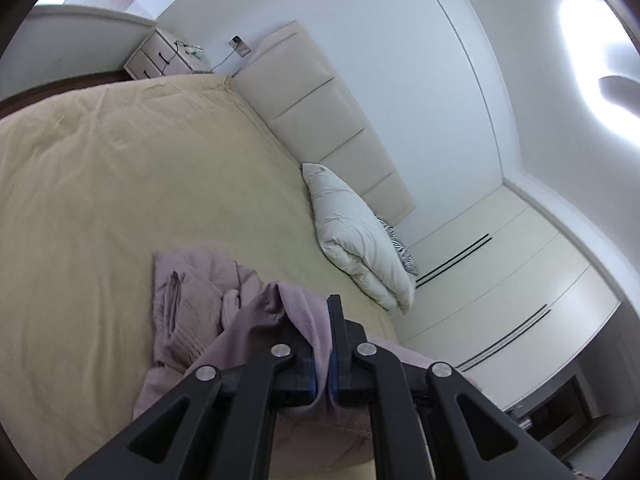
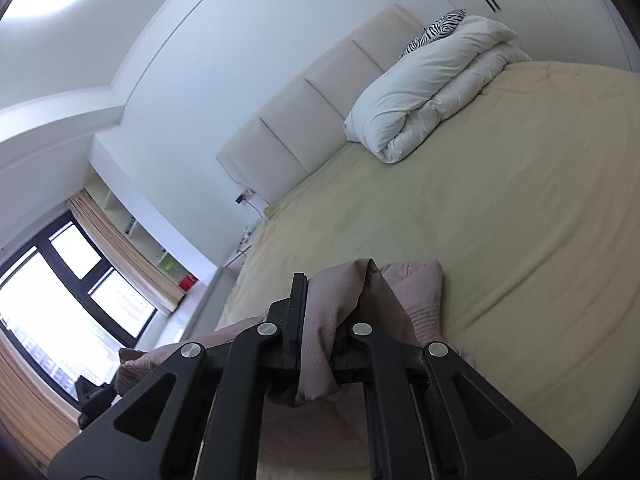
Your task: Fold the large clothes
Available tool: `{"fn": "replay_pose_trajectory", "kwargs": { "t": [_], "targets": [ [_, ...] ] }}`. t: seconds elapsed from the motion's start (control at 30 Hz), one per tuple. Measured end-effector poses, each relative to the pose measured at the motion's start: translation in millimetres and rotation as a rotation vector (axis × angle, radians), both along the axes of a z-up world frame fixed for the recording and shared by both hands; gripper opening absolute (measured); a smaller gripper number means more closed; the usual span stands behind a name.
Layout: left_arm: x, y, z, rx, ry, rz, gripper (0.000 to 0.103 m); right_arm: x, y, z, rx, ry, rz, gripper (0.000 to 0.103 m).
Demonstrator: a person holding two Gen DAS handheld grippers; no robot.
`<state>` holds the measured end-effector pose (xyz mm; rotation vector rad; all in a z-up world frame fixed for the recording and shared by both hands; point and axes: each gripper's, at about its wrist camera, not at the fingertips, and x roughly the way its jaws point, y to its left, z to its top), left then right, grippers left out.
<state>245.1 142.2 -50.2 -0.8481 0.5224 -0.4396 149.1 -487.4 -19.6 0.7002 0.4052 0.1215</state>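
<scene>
Mauve cloth, one big garment [image 1: 188, 304], lies rumpled on the near part of the bed [image 1: 120, 184], w/ a ribbed hem showing on the flat part and two bunches of it lifted off the sheet. Left gripper [image 1: 320, 344] is pinching one bunch: fabric runs down between the blue-edged pads, jaws pressed tight on it, cloth hanging below and to both sides. Right gripper [image 2: 320, 320] has another bunch of the same garment [image 2: 408, 292] clamped, jaws squeezed together on a thick fold that droops under them. Between the two grips the cloth sags back to the sheet; rest of it stays in a heap just ahead of the fingers.

Bed is covered w/ a tan sheet, lightly creased. At the head end, a white duvet [image 1: 360, 236], folded into a fat roll, sits against the padded headboard [image 1: 320, 108]; a zebra-print pillow [image 2: 440, 28] pokes out behind it, touching the roll. Headboard is cream, in panels, flat against a white wall. Beside the far corner of the bed stands a nightstand [image 1: 160, 56] w/ drawers and cables on top. Cream wardrobe [image 1: 500, 264] w/ dark handle strips runs along the duvet side. On the opposite side, right-wrist view shows a window [image 2: 72, 300] w/ tan curtains and open shelves next to it.
</scene>
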Motion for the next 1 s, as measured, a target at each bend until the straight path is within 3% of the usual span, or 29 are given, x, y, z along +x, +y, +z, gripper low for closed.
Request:
{"fn": "replay_pose_trajectory", "kwargs": {
  "t": [0.27, 0.53, 0.73, 0.83, 0.9, 1.0],
  "targets": [
    [101.6, -32.0, -29.7, 0.243, 0.007, 0.066, 0.005, 147.8, 11.7, -31.4, -0.173, 0.092, -0.05, 0.007],
    [199.1, -49.1, -99.0, 0.359, 0.16, 0.085, 0.007, 276.3, 16.8, -101.0, -0.246, 0.217, -0.073, 0.007],
    [235.2, -74.8, -140.8, 0.512, 0.23, 0.083, 0.01, 321.5, 6.6, -180.3, -0.198, 0.336, -0.087, 0.007],
    [243.3, -97.4, -145.4, 0.642, 0.244, 0.067, 0.01, 338.9, 0.4, -212.8, -0.125, 0.387, -0.058, 0.01],
    [244.6, -106.7, -143.8, 0.704, 0.254, 0.059, 0.01, 340.6, -2.7, -216.1, -0.094, 0.377, -0.05, 0.011],
    [228.7, -101.9, -127.3, 0.716, 0.231, 0.069, 0.013, 334.8, -9.2, -205.0, -0.045, 0.333, -0.031, 0.016]
  ]
}}
